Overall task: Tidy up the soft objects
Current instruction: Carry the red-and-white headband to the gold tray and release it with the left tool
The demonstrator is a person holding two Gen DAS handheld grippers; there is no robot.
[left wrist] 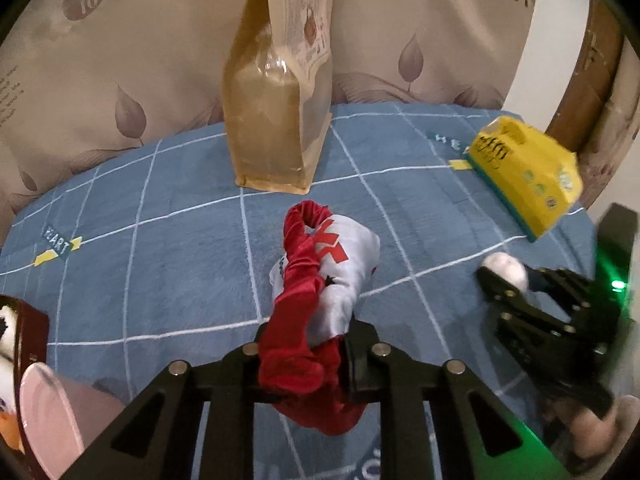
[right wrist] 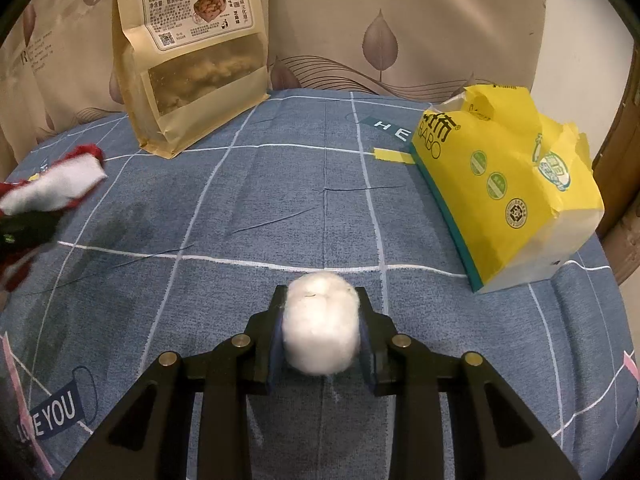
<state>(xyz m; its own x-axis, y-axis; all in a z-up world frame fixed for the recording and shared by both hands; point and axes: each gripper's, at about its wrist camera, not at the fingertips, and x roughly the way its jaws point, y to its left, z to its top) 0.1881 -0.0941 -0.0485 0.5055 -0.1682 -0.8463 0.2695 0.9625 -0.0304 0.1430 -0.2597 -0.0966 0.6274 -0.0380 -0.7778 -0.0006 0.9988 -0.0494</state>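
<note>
Red-and-white satin cloth [left wrist: 320, 280] is bunched in our left tool [left wrist: 300, 364], jaws pinched tight on its near end while the rest trails away over the blue checked bedspread [left wrist: 160, 280]. Our right tool [right wrist: 322, 328] is clamped on a white cotton ball [right wrist: 320, 320], low over the bed's near middle. Looks like we're mid pick-up with both. Next we'd need a drop spot, maybe by the yellow tissue pack [right wrist: 500, 184] on the right.
</note>
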